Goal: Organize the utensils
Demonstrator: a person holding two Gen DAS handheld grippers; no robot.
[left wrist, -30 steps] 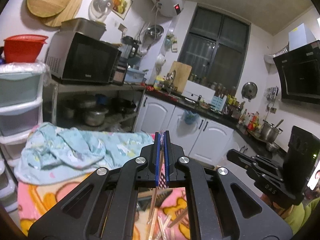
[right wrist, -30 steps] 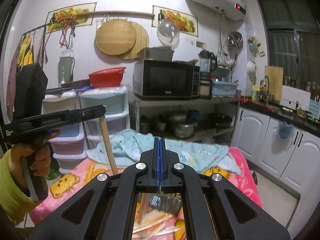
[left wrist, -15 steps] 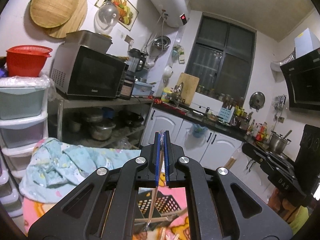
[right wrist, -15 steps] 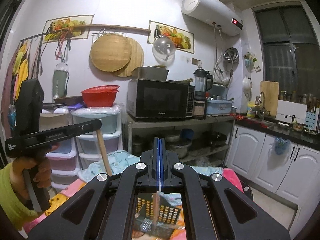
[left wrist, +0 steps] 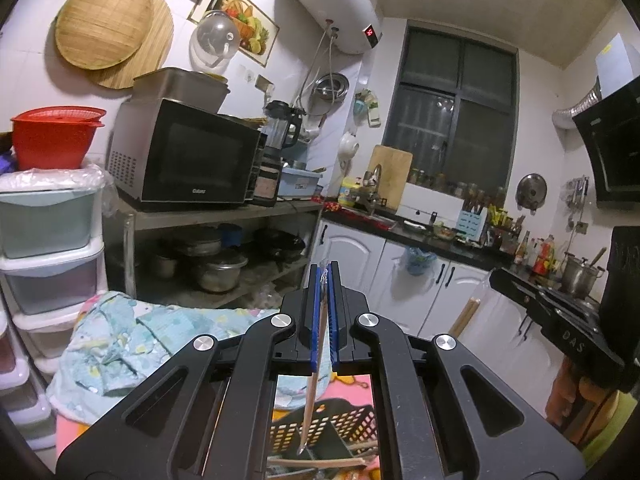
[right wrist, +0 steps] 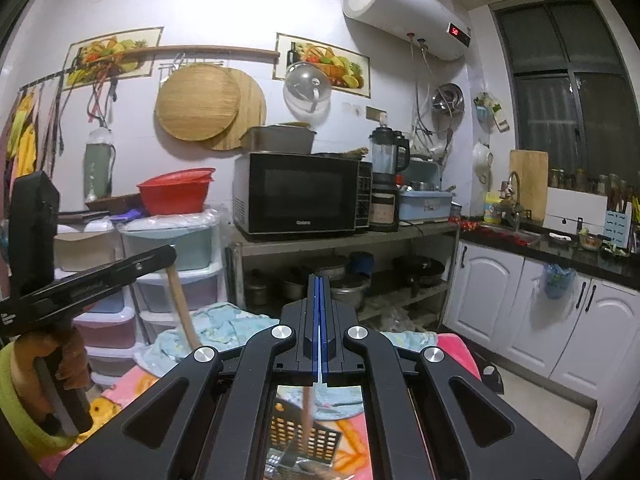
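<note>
Filling the lower part of both views is a pink cartoon-print cloth (left wrist: 352, 384) spread over a low surface, with a crumpled pale blue blanket (left wrist: 132, 344) heaped at its far end. Around it stands a small kitchen: one microwave (right wrist: 298, 194) on a metal shelf unit (right wrist: 344, 240) with pots stored below, one white water heater (right wrist: 404, 12) high on the wall, one red basin (right wrist: 176, 192) on top of a stack of plastic drawers (left wrist: 44, 240), and two round woven trays (right wrist: 204, 104) hung on the wall. A dark counter (left wrist: 420, 236) over white cabinets runs under the window (left wrist: 452, 116).

One black perforated basket (left wrist: 320, 428) sits on the pink cloth, directly below both grippers; a few loose wooden sticks lie by it, too hidden to count.

On the left gripper (left wrist: 325, 280) the fingers are pressed together on one thin wrapped chopstick (left wrist: 312, 396), which hangs down with its lower tip over the basket. On the right gripper (right wrist: 319, 292) the fingers are likewise closed, pinching one slim wooden chopstick (right wrist: 307, 412) that points down over the basket. Each gripper also appears in the other's view, a wooden stick hanging from its tip, with a hand (right wrist: 60, 356) in a yellow-green sleeve on the left handle.
</note>
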